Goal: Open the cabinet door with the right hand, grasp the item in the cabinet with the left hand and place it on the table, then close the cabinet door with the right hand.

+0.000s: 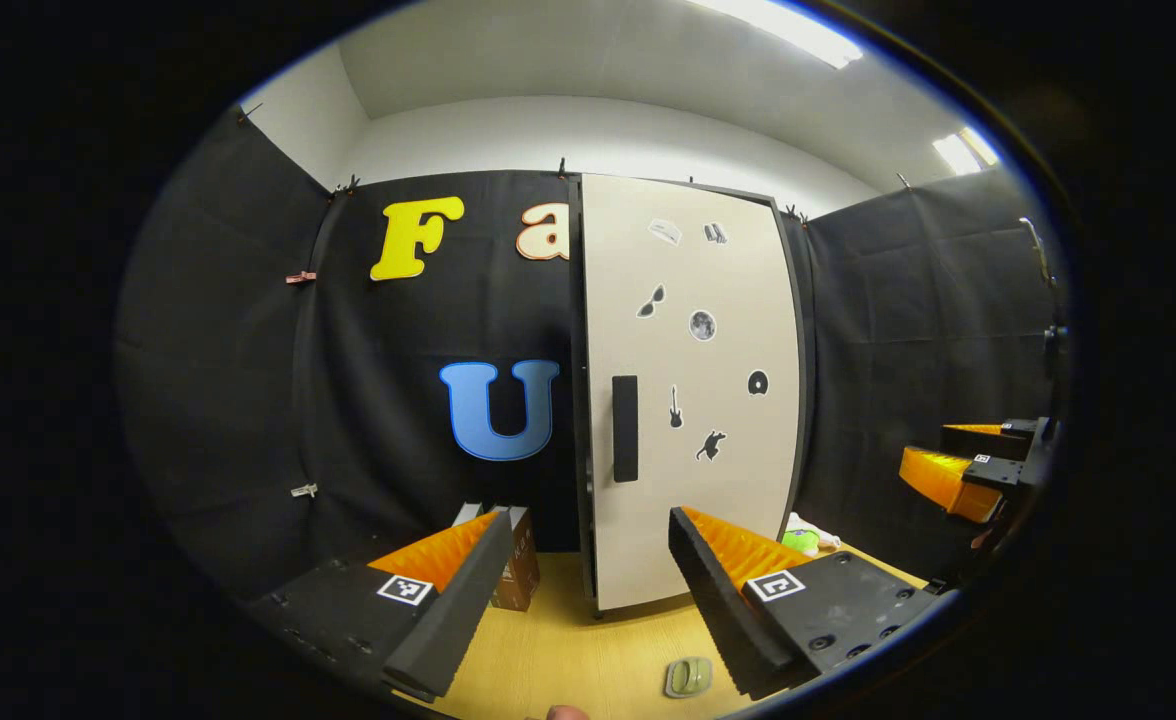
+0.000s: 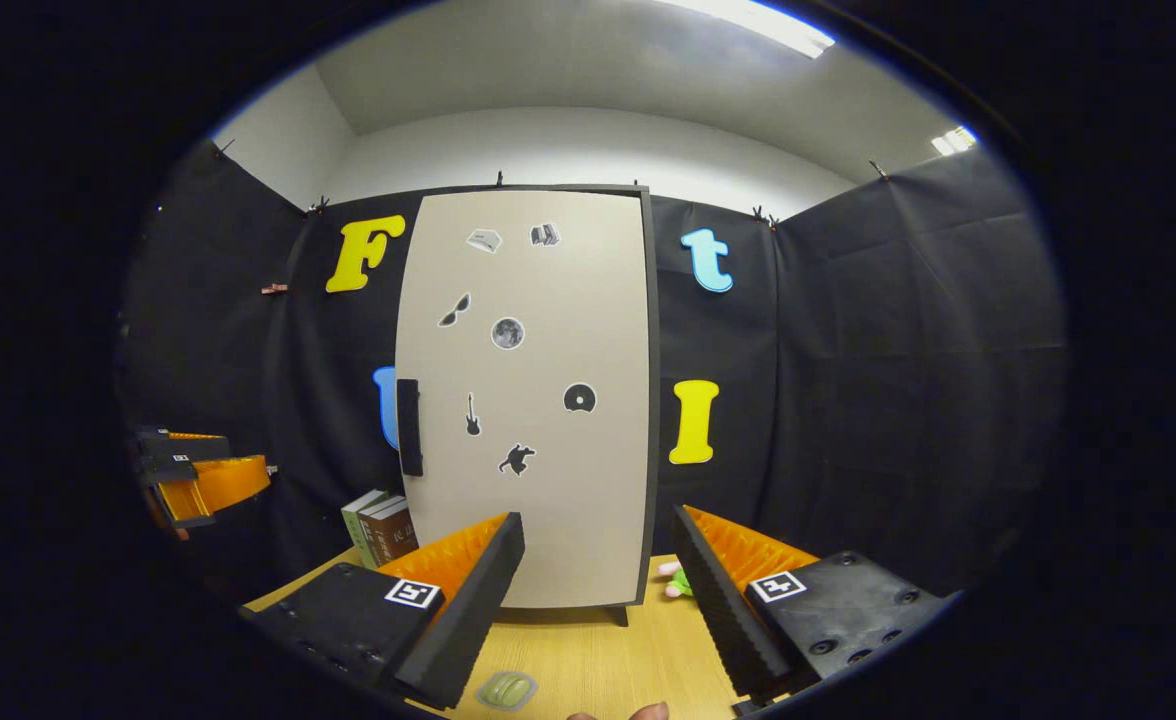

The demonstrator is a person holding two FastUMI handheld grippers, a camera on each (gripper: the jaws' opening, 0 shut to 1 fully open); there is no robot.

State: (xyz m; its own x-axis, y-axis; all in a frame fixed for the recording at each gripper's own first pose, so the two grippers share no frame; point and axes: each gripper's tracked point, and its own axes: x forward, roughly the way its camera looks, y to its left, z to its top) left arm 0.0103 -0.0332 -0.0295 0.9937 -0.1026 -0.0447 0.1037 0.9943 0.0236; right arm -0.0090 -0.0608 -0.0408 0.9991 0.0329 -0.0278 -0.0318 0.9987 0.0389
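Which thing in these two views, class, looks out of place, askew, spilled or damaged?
Nothing stands out. The cabinet door is shut and upright, the books stand upright beside it, and a small green dish sits flat on the table. Both tongs are open and empty.

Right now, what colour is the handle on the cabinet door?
The handle is black, on the beige cabinet door. It shows best in the left gripper view.
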